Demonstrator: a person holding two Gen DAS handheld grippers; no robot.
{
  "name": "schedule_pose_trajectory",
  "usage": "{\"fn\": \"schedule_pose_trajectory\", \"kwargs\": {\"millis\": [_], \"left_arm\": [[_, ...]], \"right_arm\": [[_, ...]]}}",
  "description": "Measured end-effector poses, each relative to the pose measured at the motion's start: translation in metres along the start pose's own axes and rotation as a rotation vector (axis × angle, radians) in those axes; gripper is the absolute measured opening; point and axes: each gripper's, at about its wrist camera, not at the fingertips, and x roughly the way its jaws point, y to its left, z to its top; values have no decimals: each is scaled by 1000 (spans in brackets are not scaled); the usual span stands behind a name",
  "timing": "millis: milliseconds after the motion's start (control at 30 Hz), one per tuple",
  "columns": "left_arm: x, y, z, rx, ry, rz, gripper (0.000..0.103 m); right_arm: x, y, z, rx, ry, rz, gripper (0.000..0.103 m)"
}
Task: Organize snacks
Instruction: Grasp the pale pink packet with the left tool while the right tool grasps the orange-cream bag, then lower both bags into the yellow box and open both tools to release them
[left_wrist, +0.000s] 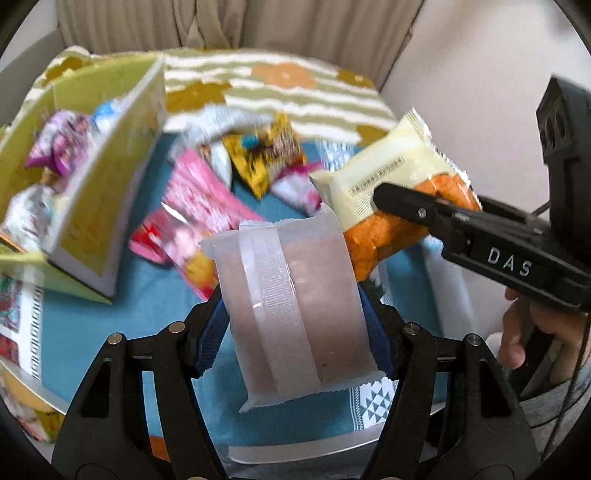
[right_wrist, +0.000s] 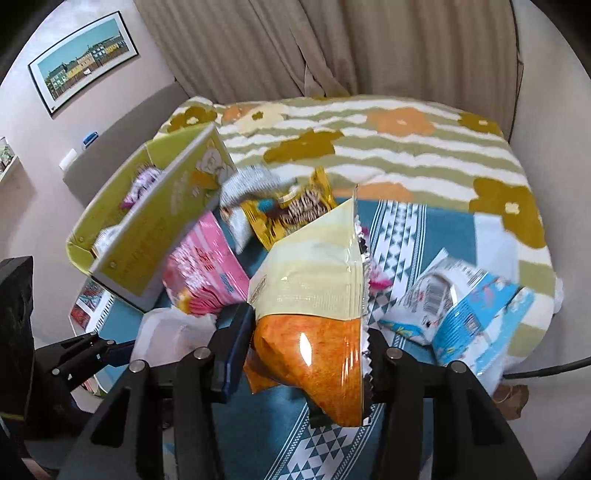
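Left hand-held gripper (left_wrist: 299, 325) clamped on translucent packet (left_wrist: 295, 306), lifted clear for boxing. Right hand-held gripper (right_wrist: 306, 354) pinching orange-and-cream bag (right_wrist: 314, 317) likewise. Probably bound for green box (left_wrist: 92, 206), ten o'clock.

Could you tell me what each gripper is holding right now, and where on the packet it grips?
The left gripper clamps the translucent packet across its middle; the right gripper pinches the cream-and-orange packet at its orange end.

Box (left_wrist: 92, 206) sits at left on the cloth (left_wrist: 147, 295), w/ snack packs inside it. Loose packets (left_wrist: 199, 206) lie just right of box, piled mid-cloth. Wrapped bar (left_wrist: 295, 306) between left claw (left_wrist: 295, 332) fingers, nearest cam. Chip bag (right_wrist: 314, 314) in right claw (right_wrist: 303, 354), right of & beyond the bar. Bed blanket (right_wrist: 369, 147) behind cloth; another packet (right_wrist: 469, 310) far right.
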Motion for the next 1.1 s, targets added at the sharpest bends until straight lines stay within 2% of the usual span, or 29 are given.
{"fn": "schedule_pose_trajectory", "kwargs": {"millis": [233, 467, 700, 900, 1033, 1100], "left_arm": [[-49, 40, 40, -16, -125, 23, 63], [-87, 120, 87, -22, -195, 82, 63], [-89, 214, 134, -31, -176, 116, 63], [-62, 279, 155, -6, -86, 128, 63], [-38, 302, 156, 28, -18, 140, 64], [-32, 308, 154, 53, -10, 142, 77]], "right_arm": [[-27, 34, 36, -38, -86, 11, 45], [-25, 97, 84, -42, -183, 64, 45], [14, 165, 130, -34, -201, 98, 44], [53, 204, 149, 14, -178, 104, 44], [74, 220, 152, 54, -153, 90, 44], [83, 224, 151, 71, -140, 79, 44]]}}
